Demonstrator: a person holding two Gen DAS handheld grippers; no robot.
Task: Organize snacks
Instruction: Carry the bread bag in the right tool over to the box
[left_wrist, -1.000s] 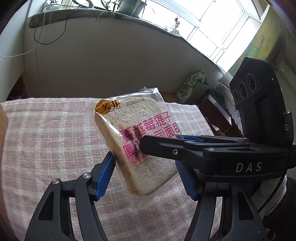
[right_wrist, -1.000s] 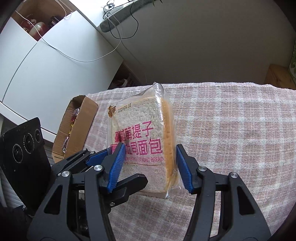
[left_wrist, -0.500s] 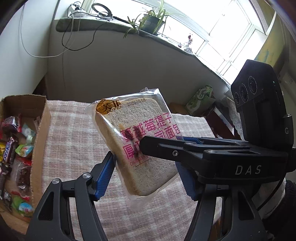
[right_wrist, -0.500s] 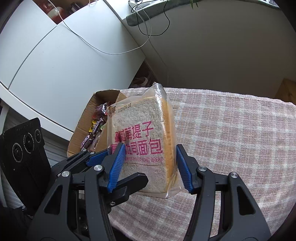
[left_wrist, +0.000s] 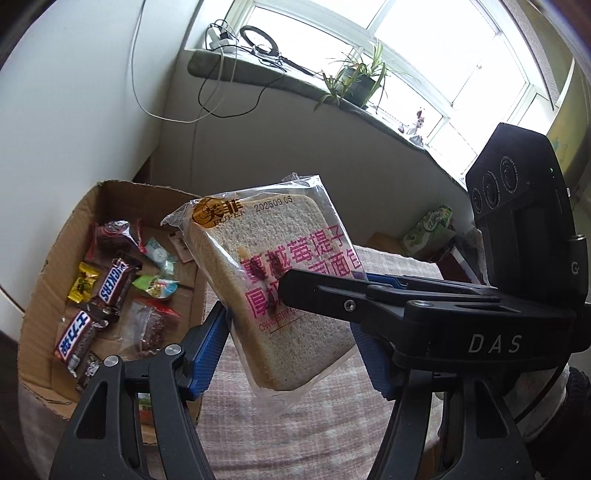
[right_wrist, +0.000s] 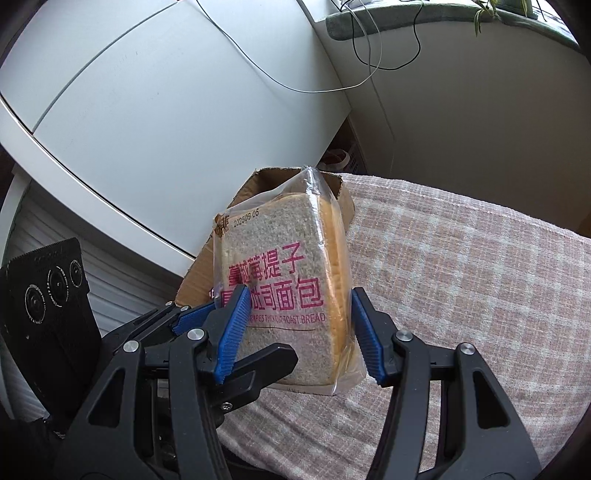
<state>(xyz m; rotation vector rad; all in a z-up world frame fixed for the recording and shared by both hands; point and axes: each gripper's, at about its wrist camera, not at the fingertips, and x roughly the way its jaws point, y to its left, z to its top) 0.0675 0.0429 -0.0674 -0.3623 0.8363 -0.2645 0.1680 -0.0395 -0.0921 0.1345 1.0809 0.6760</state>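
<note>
- Your left gripper (left_wrist: 290, 350) is clamped on the bread pack (left_wrist: 280, 266). Its left blue pad presses the pack's lower left edge and its right pad meets the lower right corner of the wrapper.
- Your right gripper (right_wrist: 299, 332) is also closed on the same pack. In its own view the left pad lies on the printed face and the right pad sits against the wrapper at the crust side.
- In the left wrist view one black finger of the right gripper crosses the printed face from the right, and a blue pad shows behind the pack. The right wrist view shows the left gripper doing the same from the lower left.
- The pack is a clear wrapper with thick toast slices, pink lettering and a printed date. It is held upright and slightly tilted, off the surface and above the checked cloth (right_wrist: 461, 277).
- The cardboard box (left_wrist: 55, 258) stands open on the cloth, just left of the pack in the left wrist view. In the right wrist view it is partly hidden behind the pack.
- The box holds loose wrapped snacks, among them Snickers bars (left_wrist: 114, 284), lying flat on its floor.
- Behind the box is a white cabinet (right_wrist: 166, 110). Cables hang down the wall from the window sill, where a potted plant (left_wrist: 358, 81) stands.
</note>
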